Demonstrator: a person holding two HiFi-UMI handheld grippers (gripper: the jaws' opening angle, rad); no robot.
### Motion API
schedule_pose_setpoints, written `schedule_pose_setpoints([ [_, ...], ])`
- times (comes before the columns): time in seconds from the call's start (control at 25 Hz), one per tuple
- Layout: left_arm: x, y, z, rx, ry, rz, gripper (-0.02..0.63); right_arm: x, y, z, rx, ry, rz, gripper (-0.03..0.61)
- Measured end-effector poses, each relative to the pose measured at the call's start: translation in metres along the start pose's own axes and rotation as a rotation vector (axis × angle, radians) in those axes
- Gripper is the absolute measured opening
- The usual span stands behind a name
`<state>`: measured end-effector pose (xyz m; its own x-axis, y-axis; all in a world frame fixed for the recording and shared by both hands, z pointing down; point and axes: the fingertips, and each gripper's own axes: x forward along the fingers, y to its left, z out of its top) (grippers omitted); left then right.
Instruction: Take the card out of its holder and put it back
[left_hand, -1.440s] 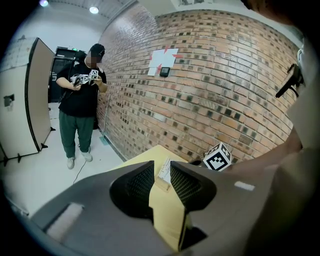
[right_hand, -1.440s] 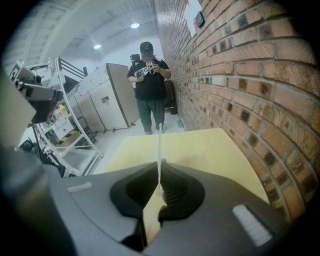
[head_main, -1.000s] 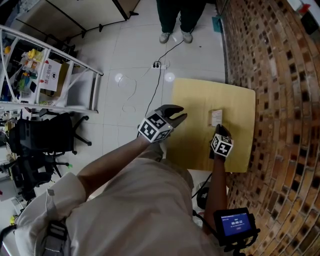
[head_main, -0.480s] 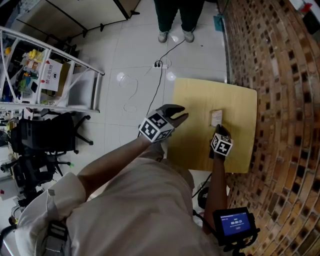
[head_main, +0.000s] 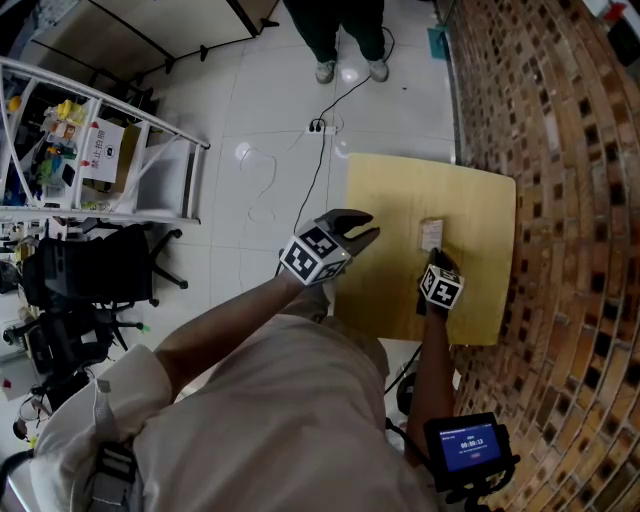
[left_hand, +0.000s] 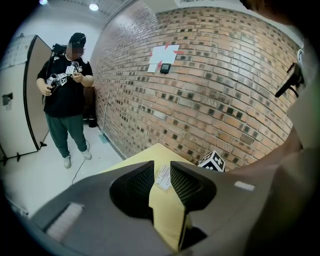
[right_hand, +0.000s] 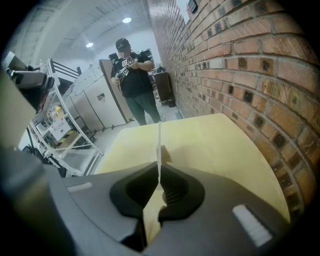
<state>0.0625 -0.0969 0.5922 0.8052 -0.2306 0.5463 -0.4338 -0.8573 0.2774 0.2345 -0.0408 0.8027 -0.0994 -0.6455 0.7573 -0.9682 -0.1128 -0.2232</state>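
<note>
A white card (head_main: 432, 236) stands near the right side of the yellow table (head_main: 400, 195). In the right gripper view the card (right_hand: 159, 142) is edge-on and upright, and a small holder piece (right_hand: 164, 154) sits against its base. My right gripper (head_main: 437, 258) is at the card's near edge, its jaws (right_hand: 159, 172) shut on that edge. My left gripper (head_main: 366, 226) hovers over the table's left edge, well left of the card. It is open with nothing between its fingers; in the left gripper view the card (left_hand: 163, 176) shows through the gap of the left gripper (left_hand: 162, 167).
A brick wall (head_main: 570, 200) runs along the table's right side. A person (head_main: 345, 40) stands on the floor beyond the table, and a cable (head_main: 315, 170) trails from there. A metal rack (head_main: 90, 150) and a black chair (head_main: 90, 270) stand to the left.
Both grippers have stayed almost still, and the right one still holds the card's edge. The person beyond the table has shifted a little.
</note>
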Motion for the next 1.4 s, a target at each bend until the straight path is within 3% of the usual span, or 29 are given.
schedule_pose_setpoints([
  [0.28,-0.002,0.004,0.002,0.005,-0.005,0.005,0.121,0.005,0.005,0.002,0.007,0.031,0.001,0.015],
  [0.36,0.002,0.006,0.009,0.013,-0.019,0.016,0.124,0.003,0.007,0.013,-0.018,0.021,0.01,0.055],
  [0.48,0.007,-0.006,0.012,0.014,-0.028,0.004,0.126,-0.023,0.0,0.025,-0.016,-0.044,0.003,0.084],
  [0.84,0.016,-0.024,0.017,0.047,-0.032,-0.039,0.124,-0.106,-0.013,0.065,0.065,-0.236,-0.002,0.092],
  [1.24,0.015,-0.027,0.007,0.053,-0.003,-0.102,0.124,-0.185,0.008,0.056,0.2,-0.408,0.043,0.072],
  [1.4,0.005,-0.024,-0.005,0.068,0.037,-0.182,0.124,-0.206,0.024,0.048,0.229,-0.457,-0.003,0.072],
])
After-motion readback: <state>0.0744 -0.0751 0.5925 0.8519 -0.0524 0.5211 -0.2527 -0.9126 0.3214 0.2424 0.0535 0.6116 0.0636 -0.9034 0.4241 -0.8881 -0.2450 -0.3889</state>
